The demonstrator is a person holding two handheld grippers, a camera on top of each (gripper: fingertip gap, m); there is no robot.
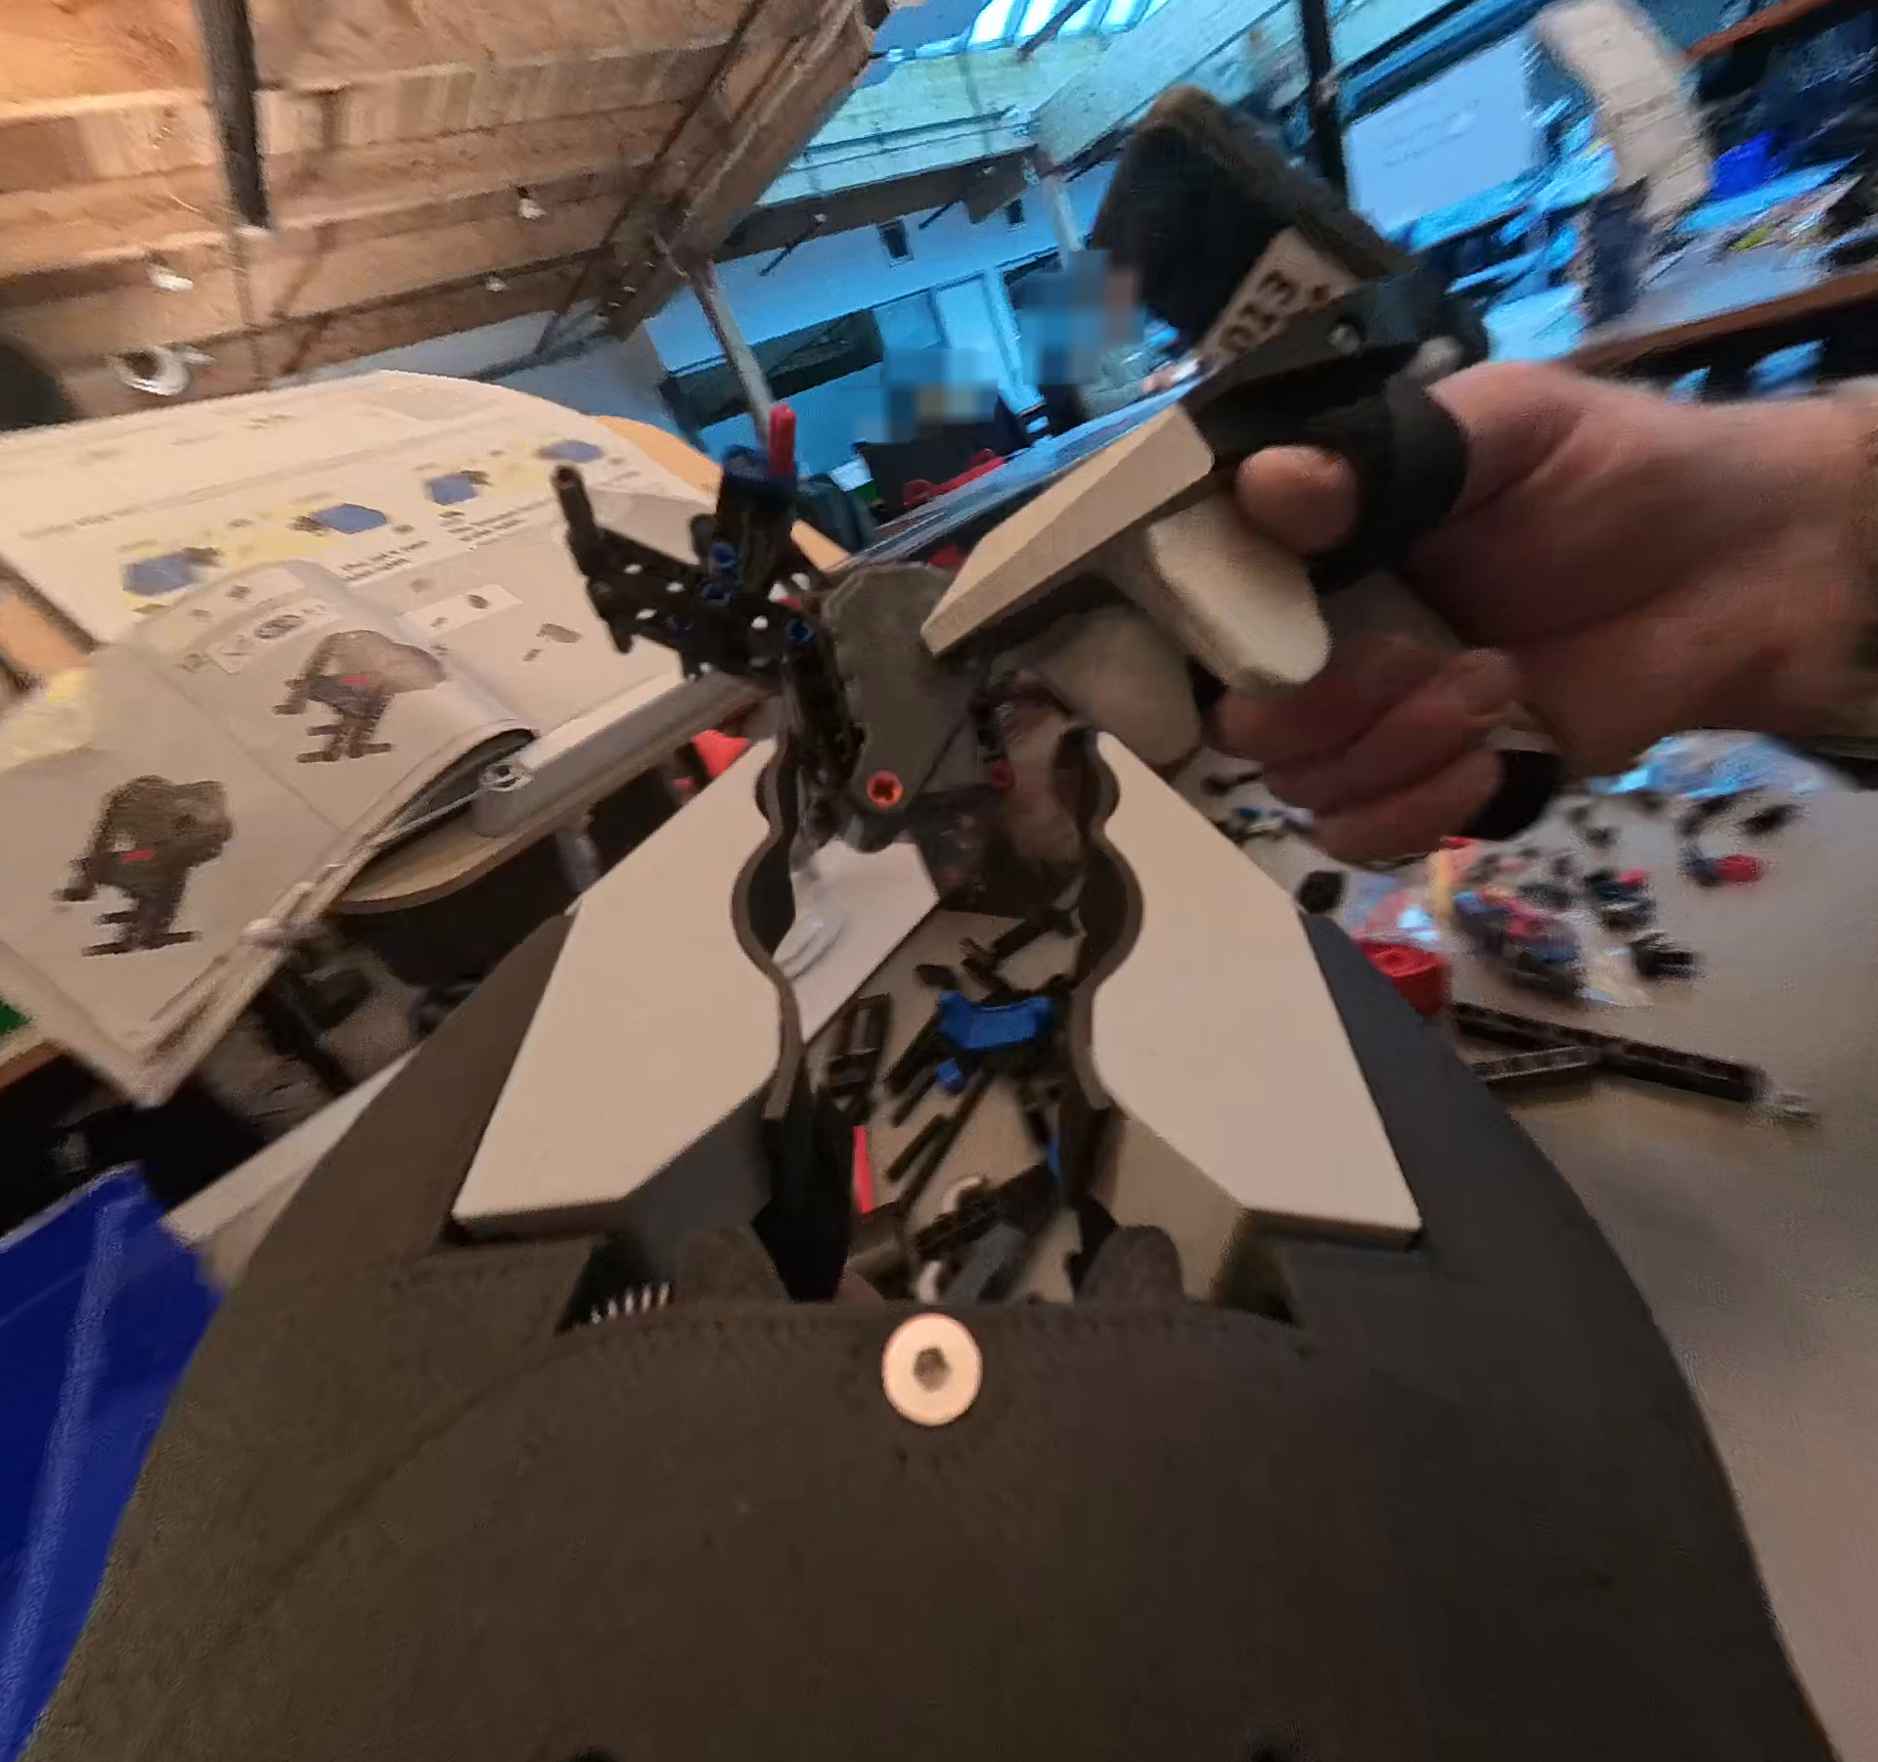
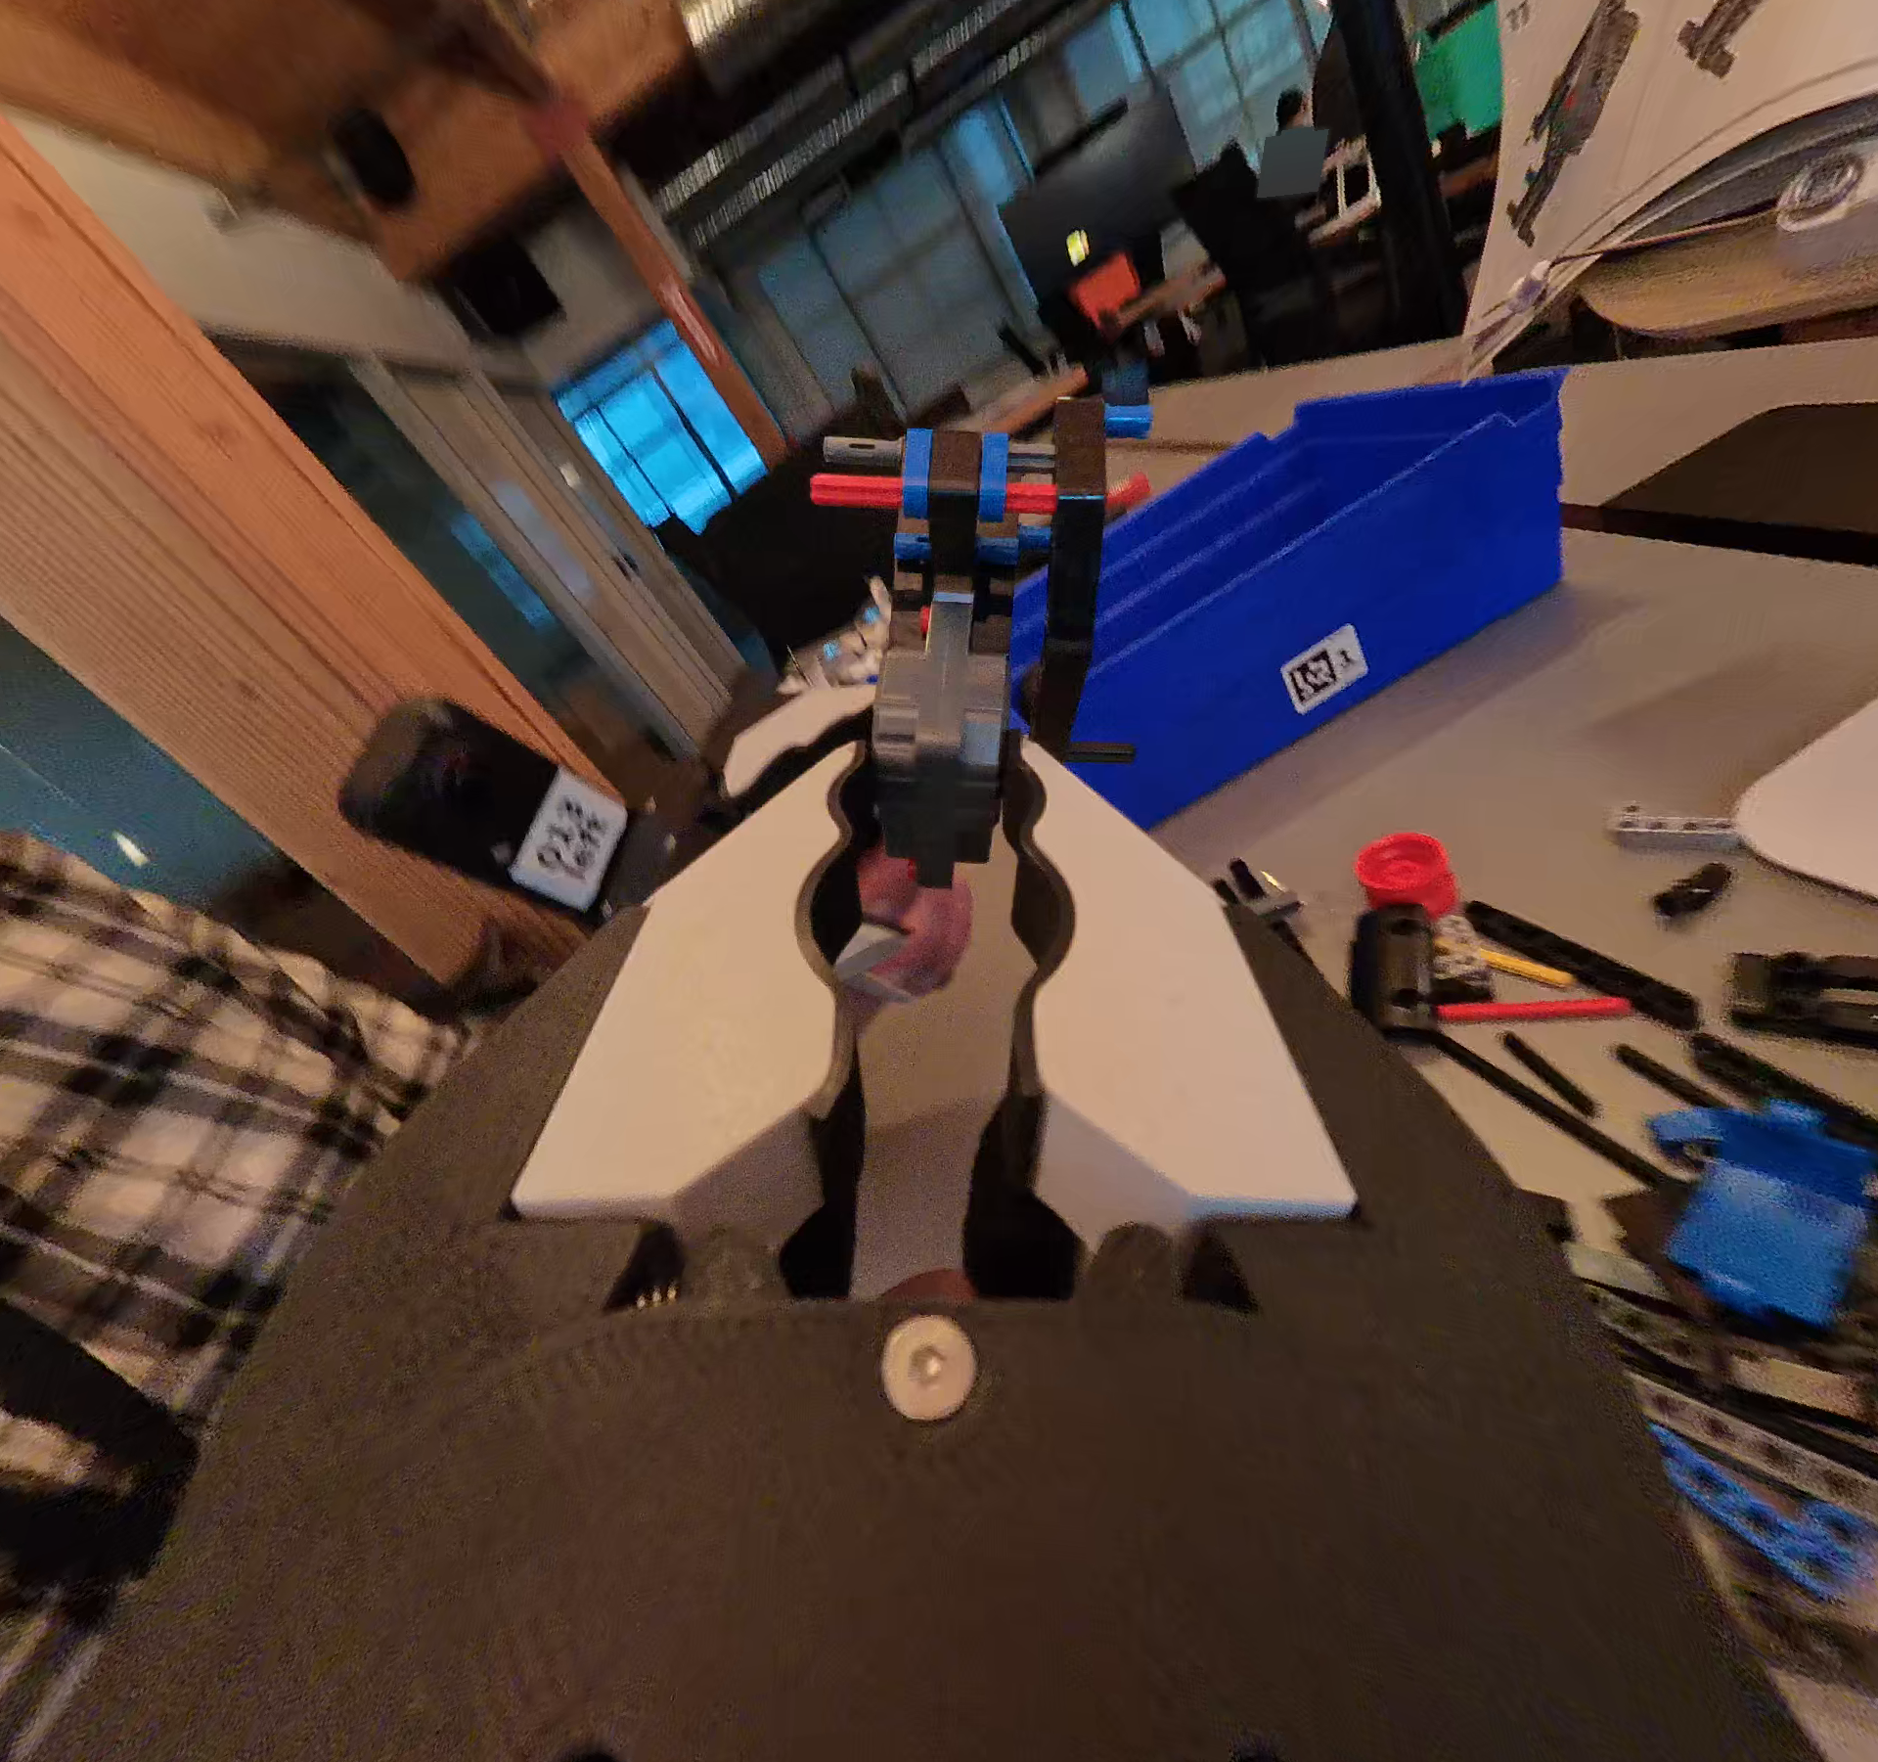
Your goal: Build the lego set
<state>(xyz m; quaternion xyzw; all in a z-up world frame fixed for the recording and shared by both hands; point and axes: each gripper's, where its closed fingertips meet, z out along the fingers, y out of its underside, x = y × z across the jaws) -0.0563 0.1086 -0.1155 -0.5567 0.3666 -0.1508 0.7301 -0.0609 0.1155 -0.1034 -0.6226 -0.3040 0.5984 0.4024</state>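
Left wrist view: left gripper (image 1: pixel 930 798) raised off the table (image 1: pixel 1677 1205), fingers narrowed on the lower end of the half-built lego model (image 1: pixel 813 687), while the right gripper (image 1: pixel 843 697), held by a hand (image 1: pixel 1585 595) and bearing a printed tag, comes in from the right onto the same model; an open instruction booklet (image 1: pixel 254 656) with printed build pictures stands at left, loose lego pieces (image 1: pixel 1585 910) litter the table, a blue bin corner (image 1: pixel 81 1357) sits low left. Right wrist view: right gripper (image 2: pixel 940 788) fingers close tight on the grey base of the model (image 2: pixel 965 615), its black, blue and red parts sticking up and blocking part of the blue bin (image 2: pixel 1372 575), which carries a white coded sticker; the left gripper's tagged body (image 2: pixel 478 809) shows at left, and a red wheel (image 2: pixel 1407 870), black beams and a blue piece (image 2: pixel 1768 1215) lie on the table at right.
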